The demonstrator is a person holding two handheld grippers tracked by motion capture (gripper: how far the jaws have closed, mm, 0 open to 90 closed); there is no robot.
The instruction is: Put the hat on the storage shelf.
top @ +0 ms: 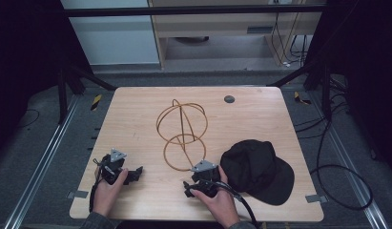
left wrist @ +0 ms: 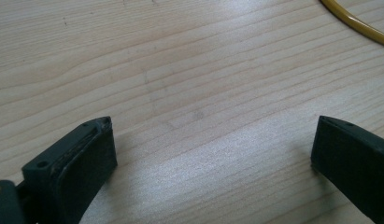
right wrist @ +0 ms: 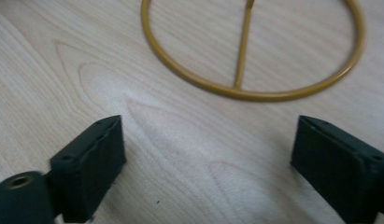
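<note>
Jaws stand spread wide on both grippers, nothing between them but bare wood. The left gripper point(top: 131, 174), in the person's left hand point(top: 107, 188), rests at seven o'clock on the wooden table point(top: 136, 114). The right gripper point(top: 188, 187), in the right hand point(top: 222, 202), rests at six o'clock and points at the gold wire stand point(top: 181, 133); its base ring point(right wrist: 255, 88) lies just ahead of the pads point(right wrist: 94, 175) in the right gripper view. The stand sits at table centre, its upper hoops toward twelve o'clock. A black cap point(top: 258, 169) lies at four o'clock, just beside the right hand. A small dark disc point(top: 229, 99) is set in the tabletop at one o'clock.
</note>
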